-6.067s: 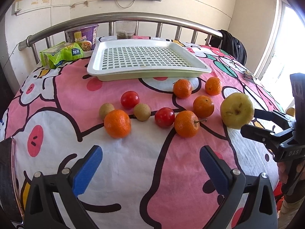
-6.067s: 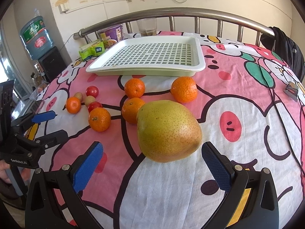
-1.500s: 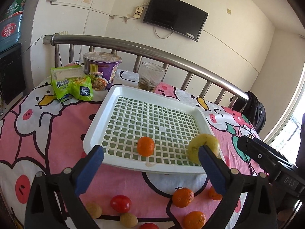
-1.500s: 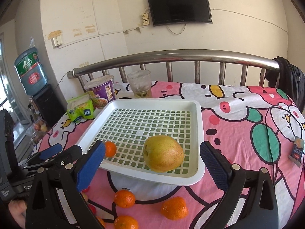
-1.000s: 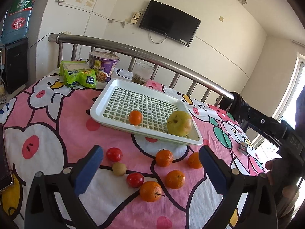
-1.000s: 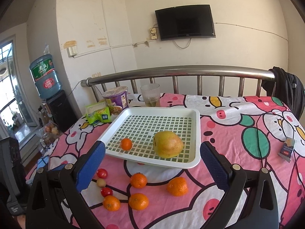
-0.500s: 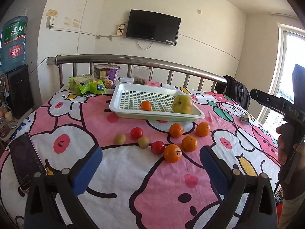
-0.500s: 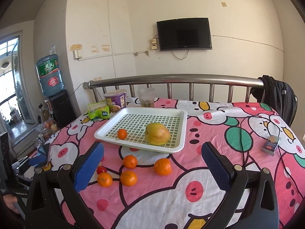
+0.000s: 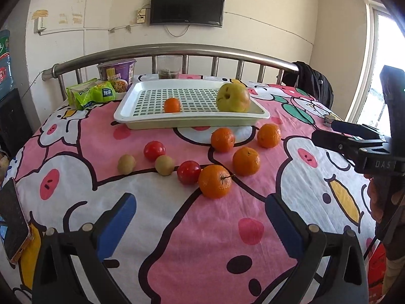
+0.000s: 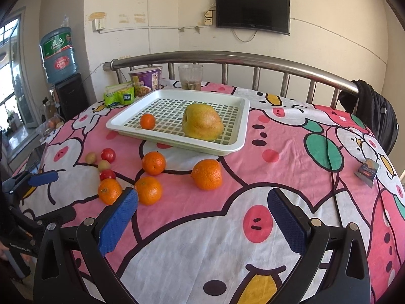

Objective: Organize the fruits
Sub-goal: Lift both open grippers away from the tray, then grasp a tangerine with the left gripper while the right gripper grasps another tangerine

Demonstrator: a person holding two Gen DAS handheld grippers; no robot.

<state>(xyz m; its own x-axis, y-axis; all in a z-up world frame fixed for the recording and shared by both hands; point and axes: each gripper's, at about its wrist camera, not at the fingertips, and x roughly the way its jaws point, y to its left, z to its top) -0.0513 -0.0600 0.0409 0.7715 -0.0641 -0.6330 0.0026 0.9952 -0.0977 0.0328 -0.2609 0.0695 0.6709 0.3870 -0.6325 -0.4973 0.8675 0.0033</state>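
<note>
A white slotted tray [image 9: 126, 116] [image 10: 243, 131] sits at the far side and holds a yellow-green pear [image 9: 233, 98] [image 10: 202, 122] and one small orange [image 9: 172, 105] [image 10: 147, 121]. Several oranges lie on the cloth in front of it, the nearest orange [image 9: 215, 181] just ahead of my left gripper [image 9: 200, 217], another orange [image 10: 207, 174] ahead of my right gripper [image 10: 202, 217]. Two red tomatoes [image 9: 154, 150] [image 9: 188, 171] and two small brown fruits [image 9: 126, 163] [image 9: 164, 164] lie left of the oranges. Both grippers are open and empty, low over the near cloth.
A pink cartoon-print cloth [image 9: 202, 240] covers the surface. A steel rail [image 9: 177, 50], noodle cup [image 9: 116, 73], glass [image 9: 169, 67] and green snack bag [image 9: 91, 95] stand behind the tray. A phone [image 9: 11, 217] lies at the left edge, a small packet [image 10: 368, 169] at the right.
Both grippers have come down and forward toward the loose fruit on the cloth; the fruit now looks larger and closer. The pear and one orange stay in the tray.
</note>
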